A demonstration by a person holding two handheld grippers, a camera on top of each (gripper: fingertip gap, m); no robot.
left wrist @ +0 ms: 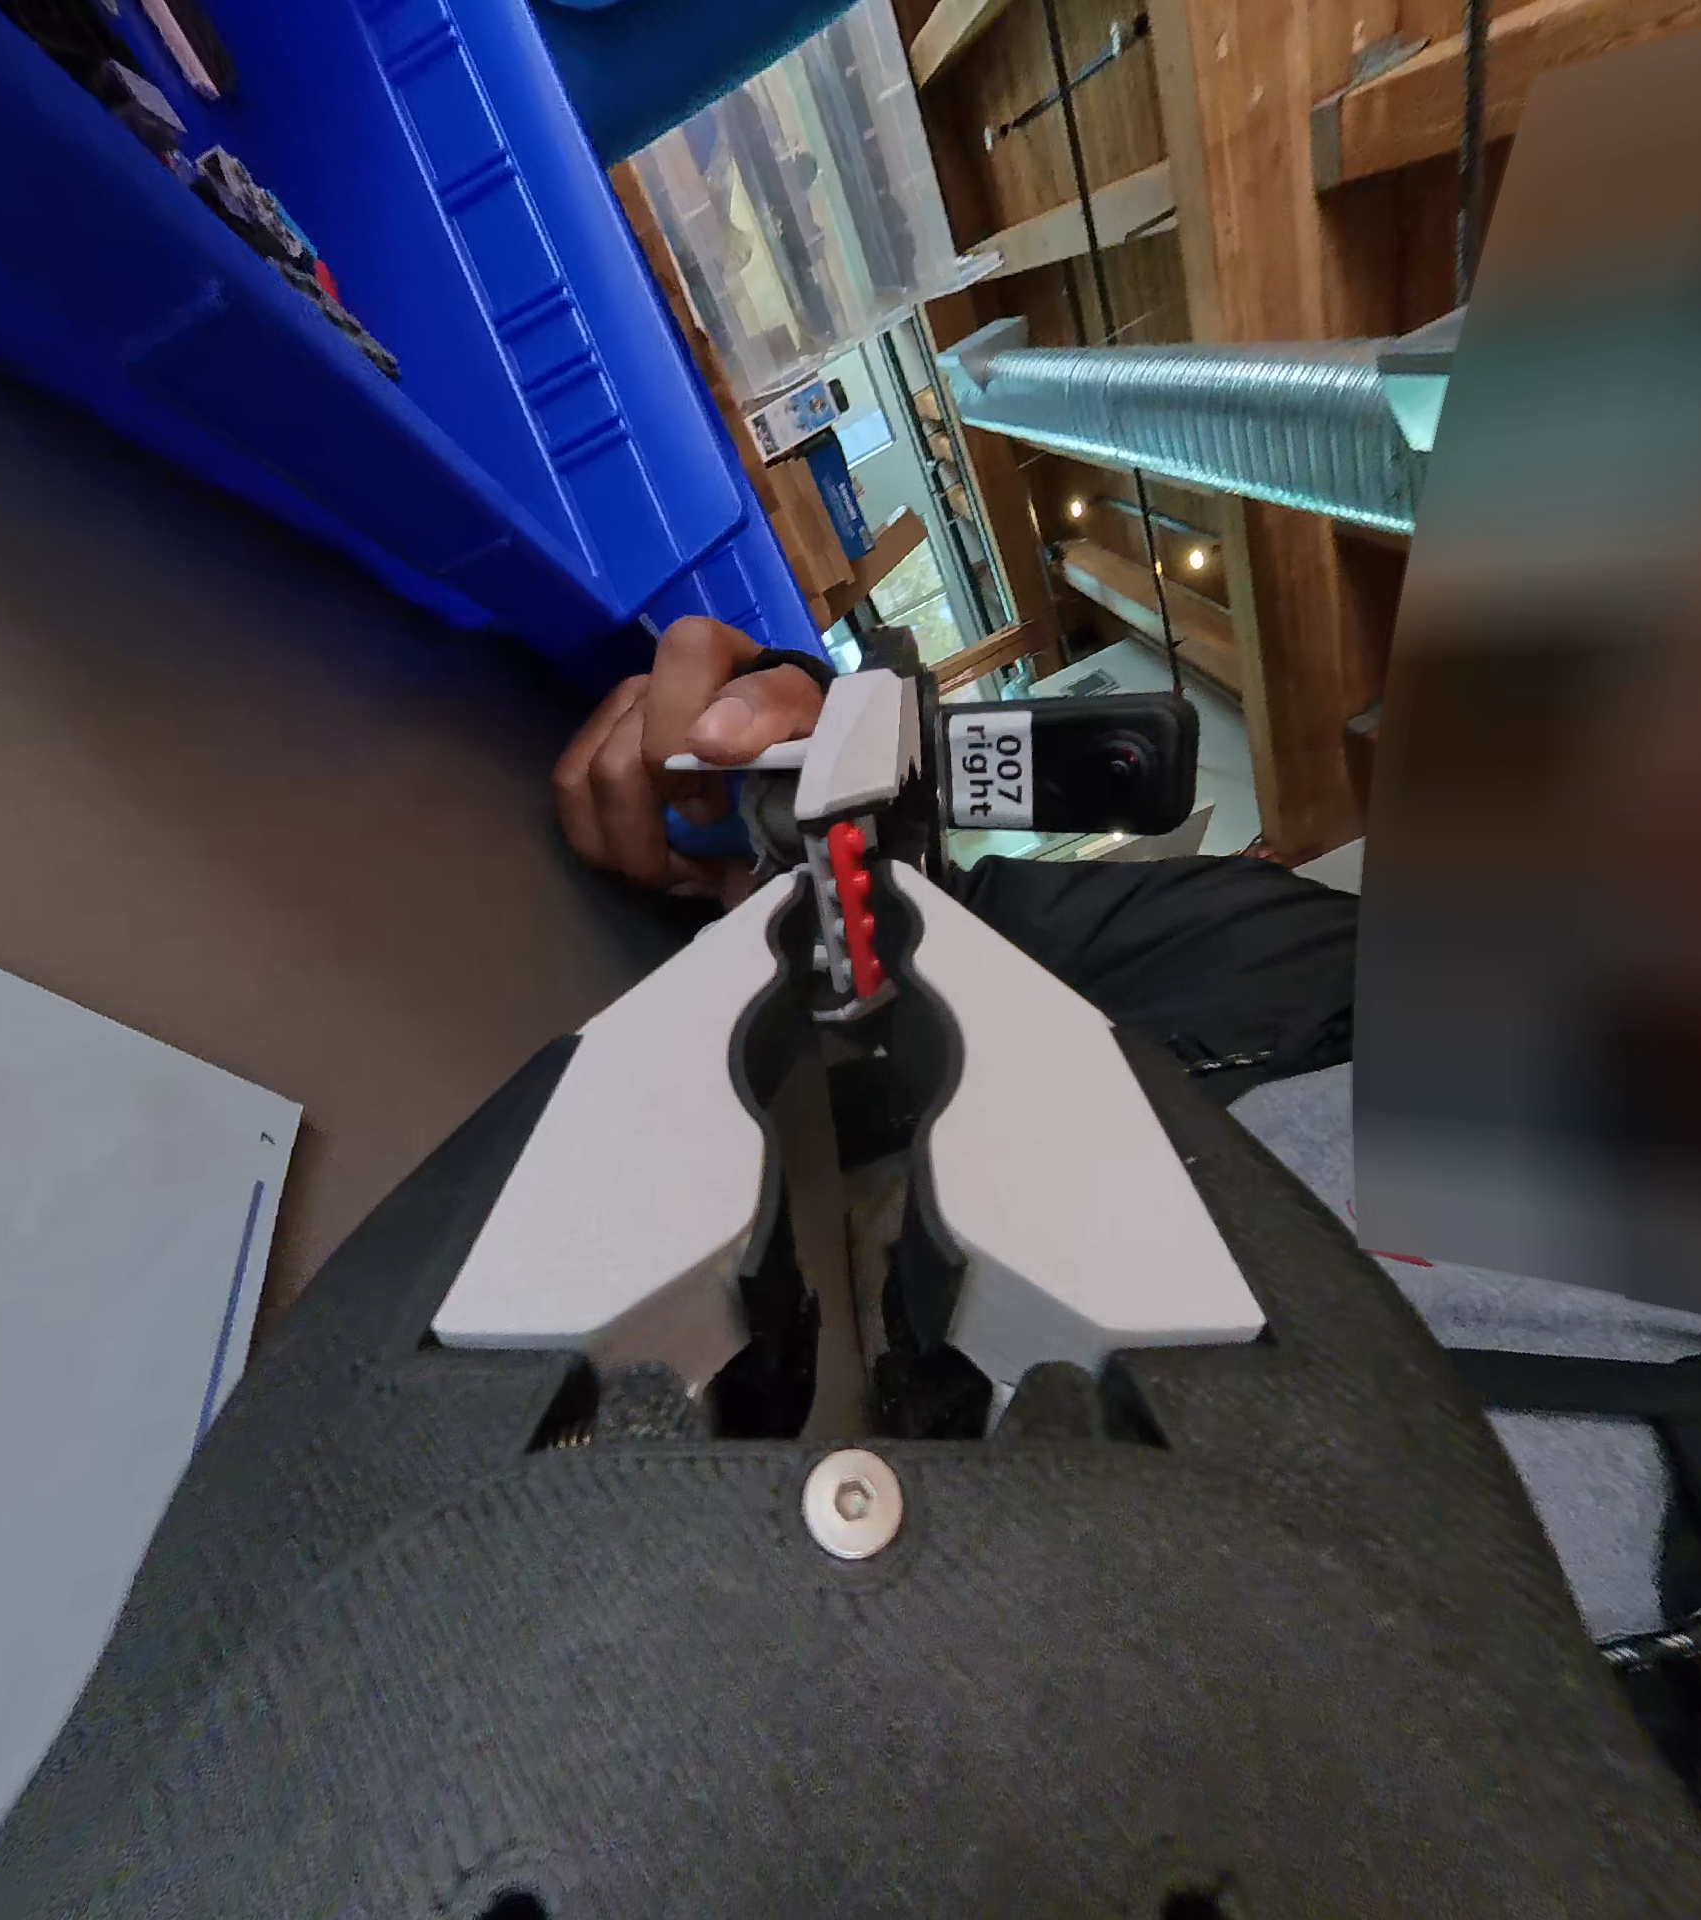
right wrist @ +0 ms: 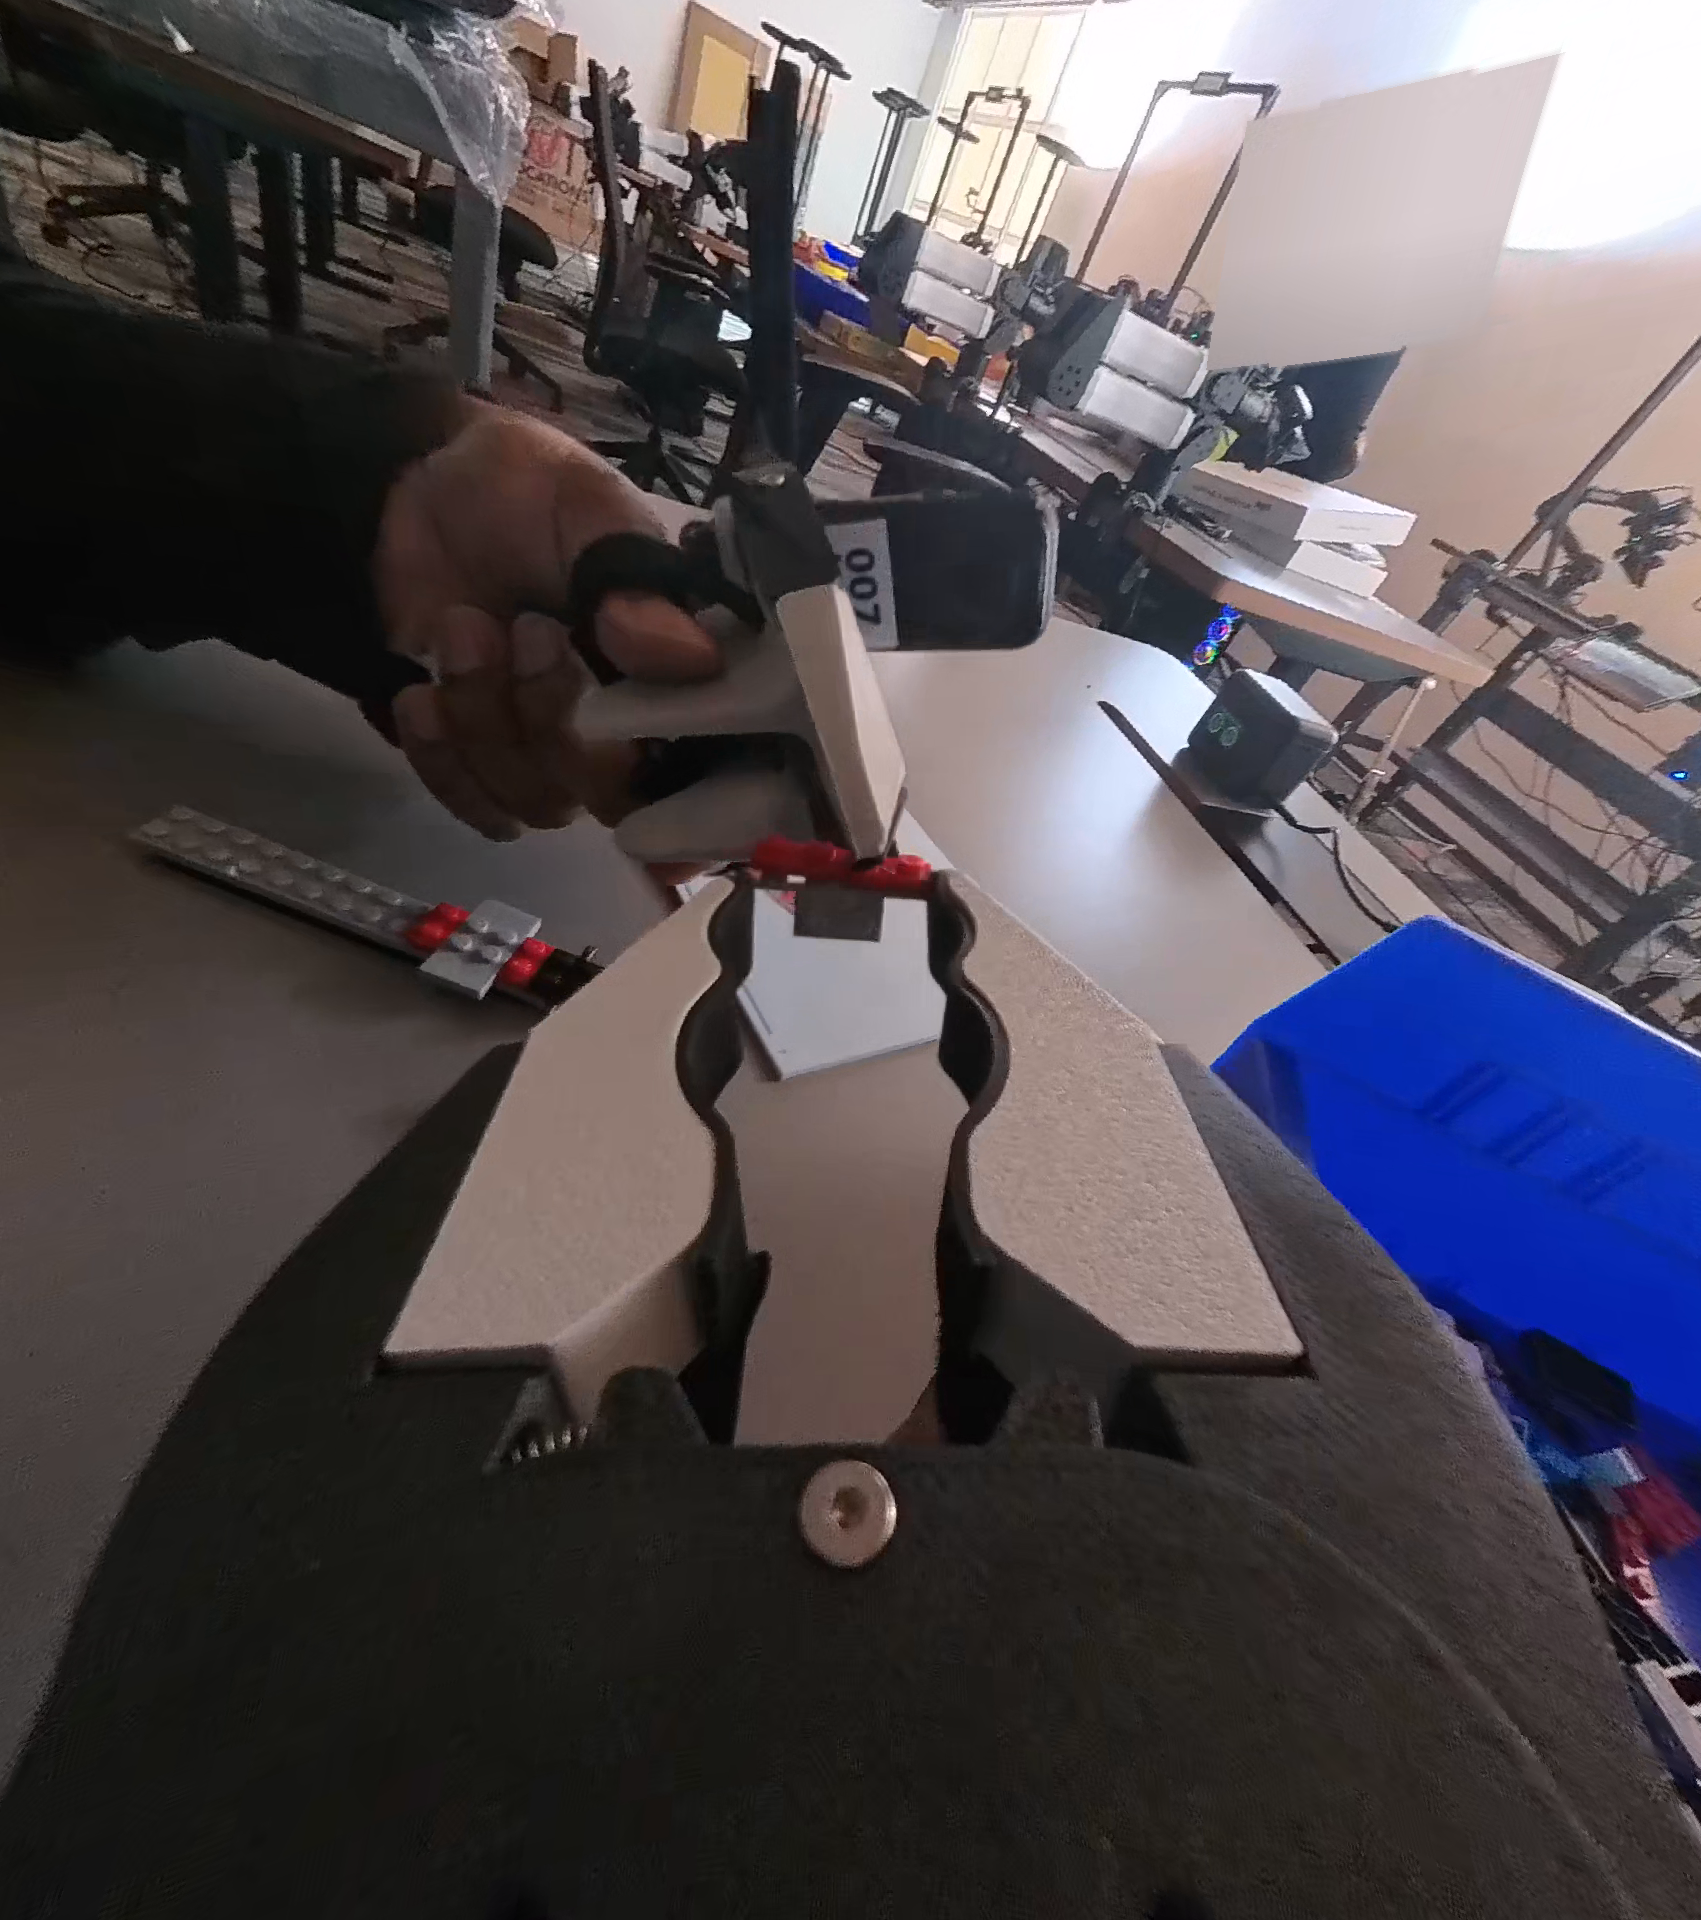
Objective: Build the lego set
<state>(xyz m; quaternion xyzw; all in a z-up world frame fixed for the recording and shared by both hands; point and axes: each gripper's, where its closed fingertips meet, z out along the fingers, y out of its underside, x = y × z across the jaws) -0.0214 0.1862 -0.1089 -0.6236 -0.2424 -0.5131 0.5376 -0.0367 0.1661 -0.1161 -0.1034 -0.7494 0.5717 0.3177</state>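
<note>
A small red plate with a grey piece on it [left wrist: 851,925] sits between the fingertips of my left gripper [left wrist: 856,894], which is shut on it. In the right wrist view the same red plate [right wrist: 841,864] spans the tips of my right gripper [right wrist: 841,888], which is shut on its two ends. The left gripper [right wrist: 872,842], held by a hand, pinches the plate from above. The right gripper [left wrist: 825,800] shows just beyond the plate in the left wrist view. A long grey plate [right wrist: 306,883] with red pieces and a grey tile lies on the table to the left.
A blue bin of loose bricks [right wrist: 1552,1195] stands at the right; it also shows in the left wrist view [left wrist: 358,364]. A white sheet [right wrist: 825,1029] lies under the grippers. A small black device [right wrist: 1251,743] stands farther back on the table [right wrist: 150,1091]. Less than 4 cm separates the two grippers' tips.
</note>
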